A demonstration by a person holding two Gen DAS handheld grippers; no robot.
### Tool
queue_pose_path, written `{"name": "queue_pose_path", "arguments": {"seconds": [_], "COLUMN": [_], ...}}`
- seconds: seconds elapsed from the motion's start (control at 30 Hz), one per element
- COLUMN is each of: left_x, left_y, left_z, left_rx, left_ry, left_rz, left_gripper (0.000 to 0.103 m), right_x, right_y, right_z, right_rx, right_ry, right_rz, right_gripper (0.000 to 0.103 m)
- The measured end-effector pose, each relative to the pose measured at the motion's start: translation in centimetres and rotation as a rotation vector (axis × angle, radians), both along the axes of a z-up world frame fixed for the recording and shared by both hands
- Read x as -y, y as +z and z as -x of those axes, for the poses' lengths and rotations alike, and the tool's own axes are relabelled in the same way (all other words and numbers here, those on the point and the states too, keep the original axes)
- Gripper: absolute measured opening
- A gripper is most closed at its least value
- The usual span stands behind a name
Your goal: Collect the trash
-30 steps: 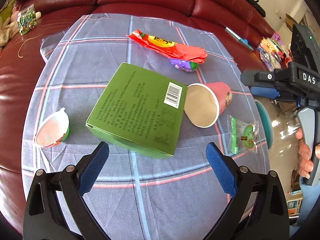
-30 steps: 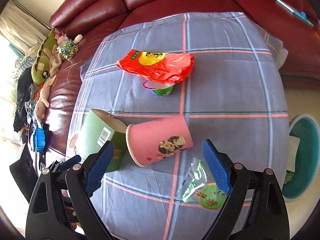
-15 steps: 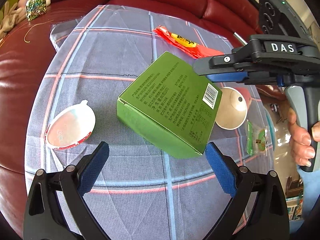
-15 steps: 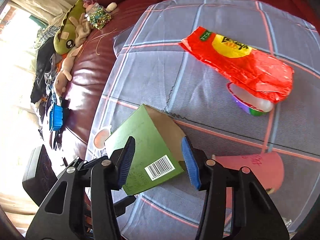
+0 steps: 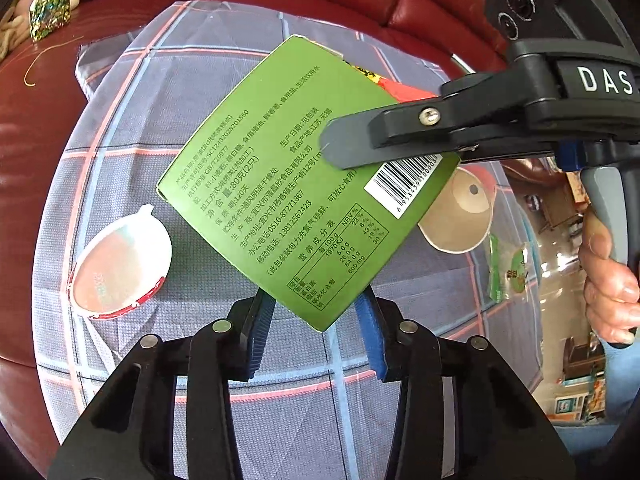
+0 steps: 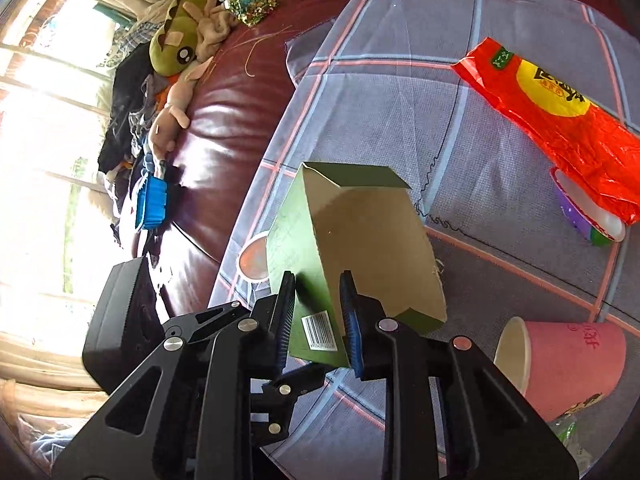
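The green carton [image 5: 304, 184] hangs tilted above the checked cloth [image 5: 132, 140]. My right gripper [image 6: 317, 282] is shut on its barcode wall, jaws still closing; one finger [image 5: 380, 136] lies across the printed face. The carton [image 6: 360, 236] shows its open brown inside. My left gripper [image 5: 313, 298] is closing, with the carton's lower corner between its blue pads, which stand close beside its edges. A pink paper cup [image 5: 460, 216] lies on its side behind the carton. A red snack bag [image 6: 560, 108] rests on a small purple cup [image 6: 588, 220].
A white-lidded red tub [image 5: 120, 264] sits on the cloth at left. A green sachet [image 5: 510, 268] lies near the cloth's right edge. The cloth covers a dark red leather sofa [image 5: 36, 160]. Plush toys [image 6: 180, 40] and clothes pile up by the window. A person's hand [image 5: 608, 280] grips the right handle.
The right gripper came over from the pink cup, closed on the carton's barcode corner and raised it off the cloth. The left jaws narrowed around the carton's lower corner.
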State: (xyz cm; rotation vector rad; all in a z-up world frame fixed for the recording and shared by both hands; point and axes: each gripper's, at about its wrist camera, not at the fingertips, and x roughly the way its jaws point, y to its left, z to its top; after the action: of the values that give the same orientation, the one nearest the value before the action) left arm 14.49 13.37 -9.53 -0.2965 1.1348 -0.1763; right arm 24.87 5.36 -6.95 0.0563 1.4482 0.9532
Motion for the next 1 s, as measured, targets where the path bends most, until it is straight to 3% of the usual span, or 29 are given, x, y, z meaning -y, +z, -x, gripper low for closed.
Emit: {"name": "queue_pose_path", "arguments": {"seconds": [0.07, 0.1, 0.13, 0.37, 0.7, 0.83, 1.0], "left_x": [-0.3, -0.5, -0.7, 0.1, 8.5, 11.1, 10.0], "left_y": [-0.1, -0.1, 0.1, 2.3, 2.6, 1.4, 0.4], "left_z": [0.0, 0.1, 0.2, 0.2, -2.2, -3.3, -3.3], "left_rx": [-0.005, -0.007, -0.004, 0.056, 0.084, 0.066, 0.04], "left_ry": [0.019, 0.03, 0.039, 0.032, -0.153, -0.198, -0.154], "left_rz": [0.013, 0.029, 0.033, 0.047, 0.026, 0.007, 0.003], "left_gripper": [0.041, 0.041, 0.041, 0.046, 0.058, 0.059, 0.059], "right_x": [-0.1, -0.1, 0.1, 5.5, 17.3, 19.1, 18.3], "right_y": [1.0, 1.8, 2.7, 7.3, 11.7, 10.2, 6.8], "right_z": [0.6, 0.9, 1.1, 0.3, -0.5, -0.7, -1.0], "right_rx": [0.042, 0.066, 0.108, 0.159, 0.254, 0.234, 0.179], "right_ry": [-0.017, -0.022, -0.037, -0.176, -0.41, -0.415, -0.385], "right_rz": [-0.008, -0.011, 0.004, -0.074, -0.094, -0.052, -0.03], "right_gripper": [0.014, 0.003, 0.002, 0.001, 0.001, 0.001, 0.005]}}
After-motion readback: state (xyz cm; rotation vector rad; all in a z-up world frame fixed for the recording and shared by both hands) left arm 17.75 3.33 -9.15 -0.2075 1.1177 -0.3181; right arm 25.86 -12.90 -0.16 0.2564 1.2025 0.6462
